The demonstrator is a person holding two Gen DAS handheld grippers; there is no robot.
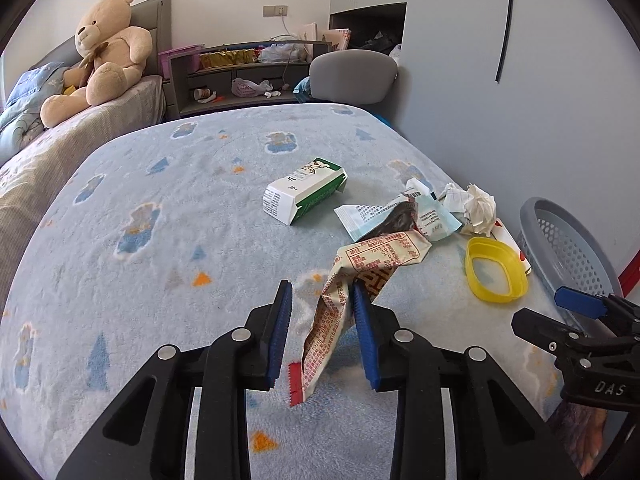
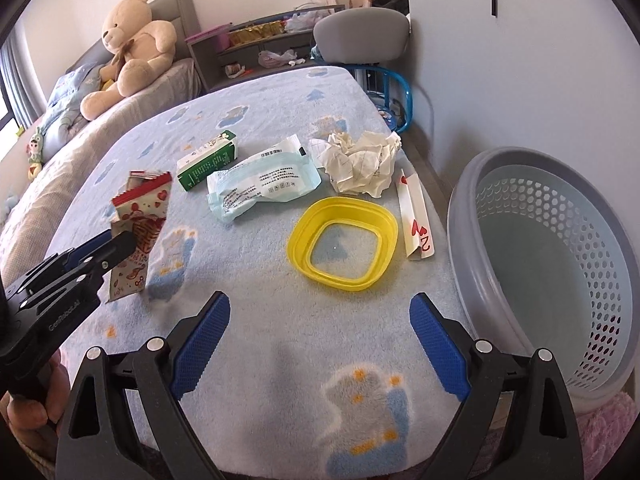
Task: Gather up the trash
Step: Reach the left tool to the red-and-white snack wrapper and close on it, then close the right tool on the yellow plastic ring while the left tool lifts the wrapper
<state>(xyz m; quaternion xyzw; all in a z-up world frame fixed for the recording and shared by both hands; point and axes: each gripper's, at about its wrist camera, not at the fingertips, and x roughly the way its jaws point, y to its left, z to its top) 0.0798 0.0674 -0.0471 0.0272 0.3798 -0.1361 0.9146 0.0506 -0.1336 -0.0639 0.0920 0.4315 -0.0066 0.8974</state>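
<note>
1. As the task is collecting trash, the left gripper (image 1: 322,300) has its jaws drawn in narrow on a red-printed snack wrapper (image 1: 360,264). In the right wrist view the wrapper (image 2: 140,232) stands up off the blanket, pinched near its lower part, prob. so it can be carried over to the bin.
2. In the left wrist view the wrapper lies against one pad while a gap shows at the other, but since it stands clear of the bed it reads as held.
3. The right gripper (image 2: 320,340) has jaws spread wide w/ nothing between them. It hovers over the blanket (image 2: 248,360) just short of the yellow ring lid (image 2: 344,240), likely lined up as the next pick.
4. The grey basket (image 2: 560,264) sits off the bed's right edge, mouth tilted toward the bed, looks empty; prob. put there so trash goes in w/o a long reach.
5. The rest of the trash is bunched on the blanket near the basket side.
6. Count:
   - 1 snack wrapper (held)
   - 1 green-white carton (image 2: 208,160)
   - 1 pale blue plastic pack (image 2: 264,184)
   - crumpled paper (image 2: 360,164), approx 2 wads, hard to split
   - 1 yellow ring lid
   - 1 folded playing card (image 2: 416,216)
   - 1 basket
   - 2 grippers
7. Nothing seen in the basket yet, so the task looks early.
</note>
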